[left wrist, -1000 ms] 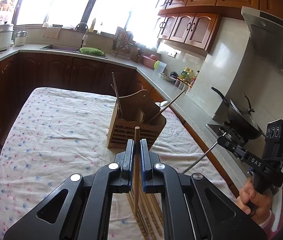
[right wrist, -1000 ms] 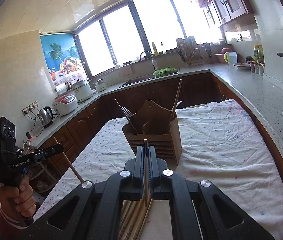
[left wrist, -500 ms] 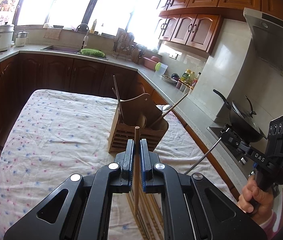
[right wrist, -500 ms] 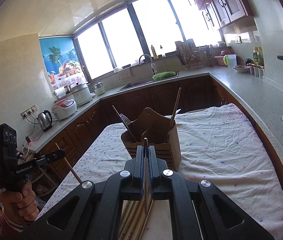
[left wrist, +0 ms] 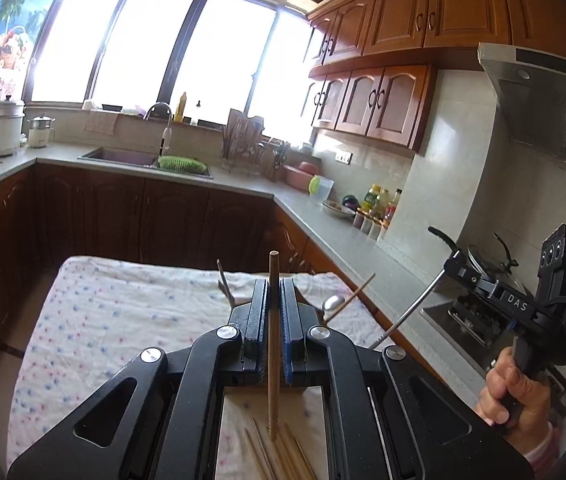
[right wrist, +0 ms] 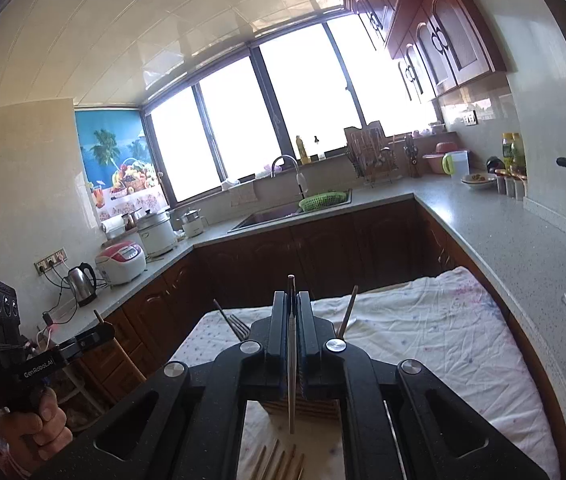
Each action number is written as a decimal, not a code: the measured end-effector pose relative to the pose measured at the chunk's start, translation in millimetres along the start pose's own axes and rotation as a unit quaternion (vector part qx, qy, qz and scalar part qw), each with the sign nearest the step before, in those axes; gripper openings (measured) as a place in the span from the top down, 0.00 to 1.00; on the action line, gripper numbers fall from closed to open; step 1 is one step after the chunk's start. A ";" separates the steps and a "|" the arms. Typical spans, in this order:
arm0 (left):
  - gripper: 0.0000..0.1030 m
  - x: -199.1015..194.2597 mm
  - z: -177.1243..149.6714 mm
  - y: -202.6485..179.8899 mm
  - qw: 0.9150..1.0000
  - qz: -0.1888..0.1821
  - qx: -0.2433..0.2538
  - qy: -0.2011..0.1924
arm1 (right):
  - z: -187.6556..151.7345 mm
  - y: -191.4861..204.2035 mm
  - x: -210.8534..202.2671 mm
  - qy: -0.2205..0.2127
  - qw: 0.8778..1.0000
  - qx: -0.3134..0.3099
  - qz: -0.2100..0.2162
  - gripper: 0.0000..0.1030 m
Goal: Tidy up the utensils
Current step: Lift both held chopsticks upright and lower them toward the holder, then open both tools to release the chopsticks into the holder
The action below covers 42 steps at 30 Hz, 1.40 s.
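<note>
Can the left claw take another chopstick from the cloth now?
Probably not: the left claw is already shut on a chopstick. The spare chopsticks lie free below it, so it must unload first.

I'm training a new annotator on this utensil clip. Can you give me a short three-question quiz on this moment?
1. True or false: the left gripper is shut on a wooden chopstick.
2. What does the right gripper hold? A) metal chopstick B) fork C) nothing
3. What lies on the tablecloth beneath both grippers?

Key:
1. True
2. A
3. Loose wooden chopsticks
</note>
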State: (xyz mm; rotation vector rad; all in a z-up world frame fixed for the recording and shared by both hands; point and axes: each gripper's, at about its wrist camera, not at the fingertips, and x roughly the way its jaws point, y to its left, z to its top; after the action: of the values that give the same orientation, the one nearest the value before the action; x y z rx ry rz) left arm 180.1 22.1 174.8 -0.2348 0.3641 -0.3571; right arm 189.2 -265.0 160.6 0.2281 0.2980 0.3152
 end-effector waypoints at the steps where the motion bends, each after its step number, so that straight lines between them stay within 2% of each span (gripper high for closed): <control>1: 0.95 5.0 7.3 1.3 1.000 0.002 0.000 -0.008 | 6.2 -1.0 3.8 -0.007 1.000 0.000 -0.001 0.96; 6: 0.95 28.9 39.2 8.1 0.999 0.012 -0.006 -0.036 | 26.6 -5.1 27.3 -0.026 1.000 -0.005 -0.015 0.96; 11: 0.95 62.8 48.7 23.5 0.997 0.028 -0.038 -0.055 | 19.7 -9.0 50.6 -0.025 0.999 -0.008 -0.027 0.96; 19: 0.95 102.2 5.6 46.0 0.995 0.063 -0.070 -0.042 | -21.7 -29.3 75.9 -0.001 0.999 0.015 -0.041 0.96; 29: 0.94 136.6 -31.4 40.0 0.997 0.063 -0.033 0.027 | -52.9 -39.8 108.1 0.061 0.997 0.029 -0.043 0.95; 39: 0.93 137.8 -31.4 36.9 0.997 0.067 -0.026 0.035 | -51.4 -41.1 108.4 0.067 0.996 0.034 -0.046 0.95; 42: 0.92 136.9 -30.3 38.5 0.997 0.062 -0.030 0.038 | -51.1 -43.5 107.8 0.067 0.996 0.041 -0.041 0.90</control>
State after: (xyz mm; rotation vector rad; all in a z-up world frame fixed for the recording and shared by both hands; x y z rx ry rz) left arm 299.3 0.3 94.6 -0.2556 0.4621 -0.2329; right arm 282.3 -260.2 74.4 0.2753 0.4528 0.2385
